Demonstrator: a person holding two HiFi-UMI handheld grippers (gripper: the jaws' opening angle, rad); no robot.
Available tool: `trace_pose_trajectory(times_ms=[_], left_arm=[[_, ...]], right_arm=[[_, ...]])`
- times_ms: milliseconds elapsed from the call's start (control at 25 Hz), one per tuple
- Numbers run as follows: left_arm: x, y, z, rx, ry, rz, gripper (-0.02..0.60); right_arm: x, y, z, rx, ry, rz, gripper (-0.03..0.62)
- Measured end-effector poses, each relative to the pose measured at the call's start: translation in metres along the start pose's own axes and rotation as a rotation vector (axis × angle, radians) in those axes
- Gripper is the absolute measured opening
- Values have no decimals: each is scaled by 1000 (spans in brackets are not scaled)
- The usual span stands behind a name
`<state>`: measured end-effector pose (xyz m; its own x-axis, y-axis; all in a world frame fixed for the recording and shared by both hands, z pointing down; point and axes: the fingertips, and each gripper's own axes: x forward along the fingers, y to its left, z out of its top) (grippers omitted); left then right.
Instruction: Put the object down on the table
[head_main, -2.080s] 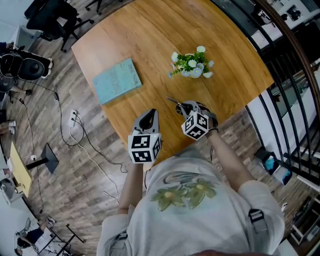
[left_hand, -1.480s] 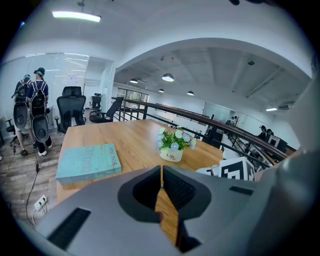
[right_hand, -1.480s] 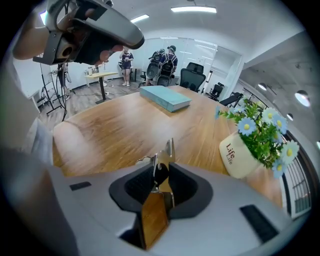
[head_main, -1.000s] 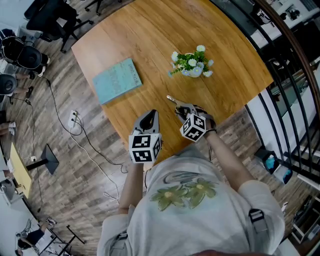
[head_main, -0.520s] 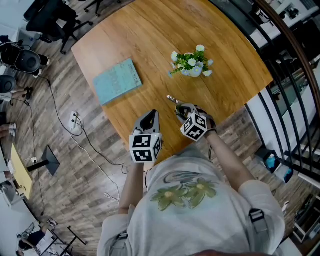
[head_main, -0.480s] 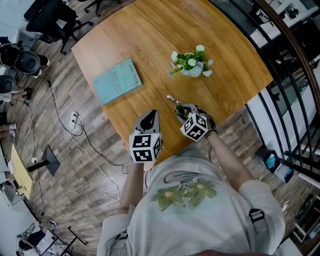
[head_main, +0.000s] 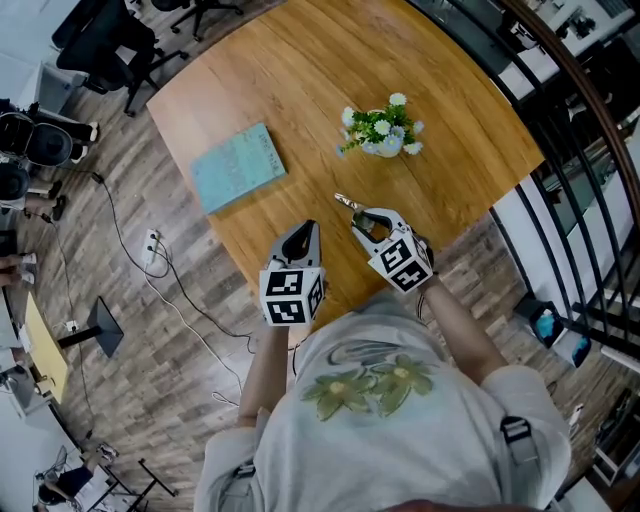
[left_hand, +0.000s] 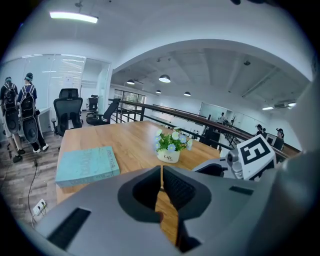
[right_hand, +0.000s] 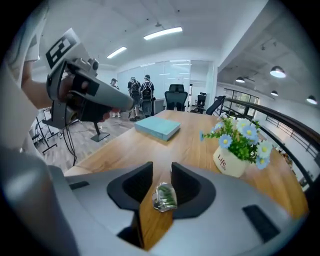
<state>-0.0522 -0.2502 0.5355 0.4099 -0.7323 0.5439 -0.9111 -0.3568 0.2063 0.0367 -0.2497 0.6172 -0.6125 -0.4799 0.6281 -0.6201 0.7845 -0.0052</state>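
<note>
The right gripper (right_hand: 161, 169) pinches a small wrapped piece (right_hand: 165, 196), crinkled and shiny with green showing inside. Its fingers (right_hand: 189, 186) have just been closing, with the piece between them. In the right gripper view the piece sits deep in the gap, well back from the fingertips. It overlaps the inner face of the finger on that view's right, and its other edge reaches the opposite finger as far as can be told. Bare wood shows through the gap behind and below it, so it hangs in the grip over the tabletop (head_main: 300, 80) and does not lie on it.

In the head view the right gripper is over the near part of the tabletop, close to the person's body, and something dark and greenish shows between its fingers. The flower pot (right_hand: 232, 161), white with blue and white blooms, stands beyond the fingers and to the right, well apart from them. The teal book (right_hand: 157, 127) lies flat farther off, ahead and slightly left.

The left gripper (left_hand: 161, 172) is beside the right one, at the near edge of the tabletop. Its fingers are pressed together with only a thin slit between them, and nothing is in the slit.
</note>
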Motion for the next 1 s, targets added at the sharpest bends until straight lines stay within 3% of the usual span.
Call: trace_pose_trajectory(times_ms=[320,600,1000], left_arm=[[-9,-12,11,-42,-60,-17,25],[-21,-24,15,-58,-101,-12,17],[-26,-39,11,-15,-97,-26,17]], right_arm=[[-41,-7,42,135,-173,-83,8],[-66,0,57,119,-232,-85,8],[-71,6,53,123,-213,-101,6]])
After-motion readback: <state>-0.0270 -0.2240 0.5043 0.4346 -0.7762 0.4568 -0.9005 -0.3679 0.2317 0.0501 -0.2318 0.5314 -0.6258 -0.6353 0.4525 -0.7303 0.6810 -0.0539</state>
